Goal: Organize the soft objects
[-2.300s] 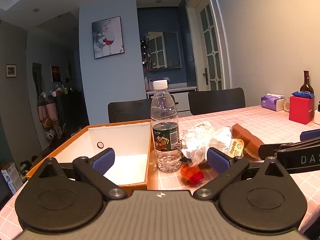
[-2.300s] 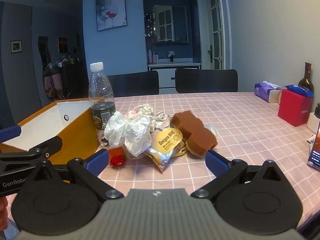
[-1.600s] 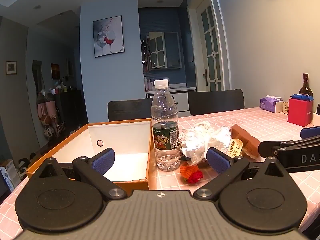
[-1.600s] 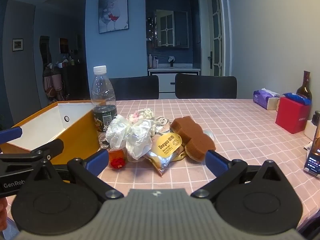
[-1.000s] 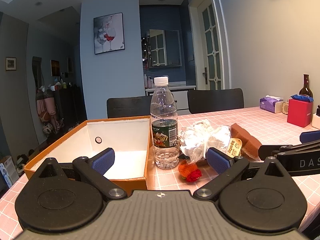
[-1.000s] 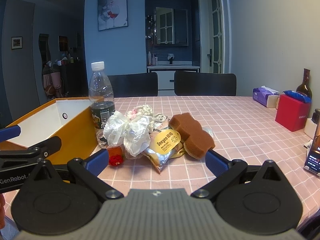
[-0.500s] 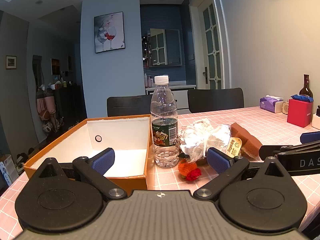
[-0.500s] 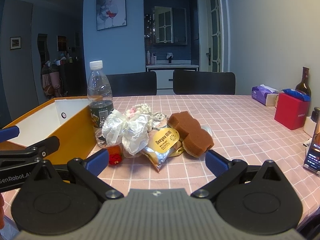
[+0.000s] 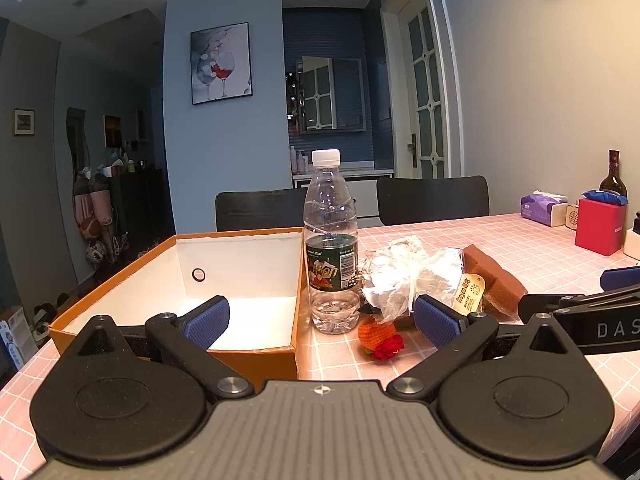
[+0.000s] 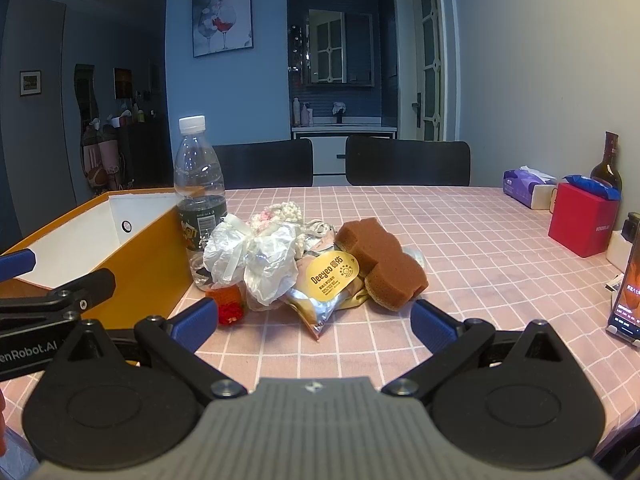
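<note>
Table (image 10: 460,248), pink checked cloth. Two black chairs (image 10: 408,162) at far edge. Right end of the table: tissue pack (image 10: 528,186), red box (image 10: 582,218), dark wine bottle (image 10: 607,164), propped phone (image 10: 628,300). Framed wine-glass picture (image 10: 222,16) on wall. Glazed white door (image 9: 426,96), shut.

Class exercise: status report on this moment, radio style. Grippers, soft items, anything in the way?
Left hand-held gripper open, empty. Right hand-held gripper open, empty. Soft pile on table beside the orange box; nothing boxed. Water bottle upright between box and pile.
</note>
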